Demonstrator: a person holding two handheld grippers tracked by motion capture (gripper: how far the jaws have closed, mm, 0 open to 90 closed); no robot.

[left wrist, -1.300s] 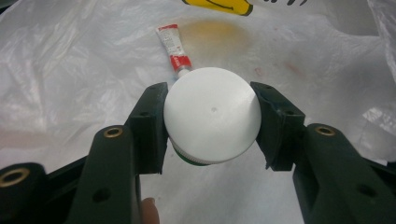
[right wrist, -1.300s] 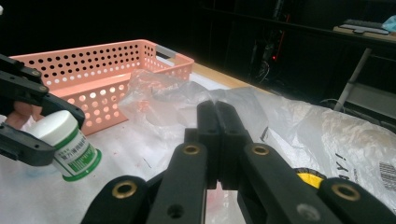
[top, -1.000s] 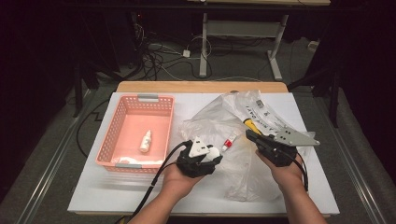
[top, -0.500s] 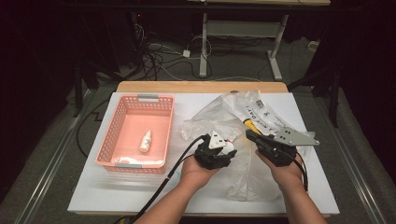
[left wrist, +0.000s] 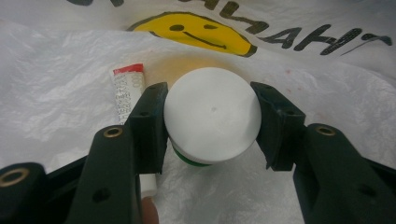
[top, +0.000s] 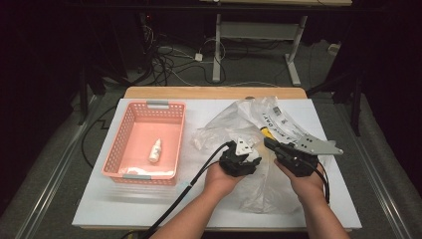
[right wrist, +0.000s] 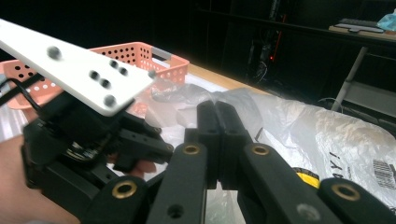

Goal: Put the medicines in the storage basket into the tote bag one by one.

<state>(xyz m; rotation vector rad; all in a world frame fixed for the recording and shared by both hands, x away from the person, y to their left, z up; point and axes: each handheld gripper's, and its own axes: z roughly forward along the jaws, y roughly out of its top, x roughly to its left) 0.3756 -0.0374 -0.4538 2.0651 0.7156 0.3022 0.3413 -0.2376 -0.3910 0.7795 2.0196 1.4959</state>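
White-capped jar (left wrist: 212, 114) beside tube (left wrist: 128, 91) on bag (left wrist: 56, 112).

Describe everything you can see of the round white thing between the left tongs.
The round white thing looks like a smooth, matte plastic cap or jar lid, facing the camera, with a tiny dimple at its centre and a green edge below. The left tongs clamp its two sides. It sits above the crinkled white plastic bag, beside a small red-topped tube.

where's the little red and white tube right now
In the left gripper view the tube lies on the plastic bag, partly behind the left finger, beside the white jar.
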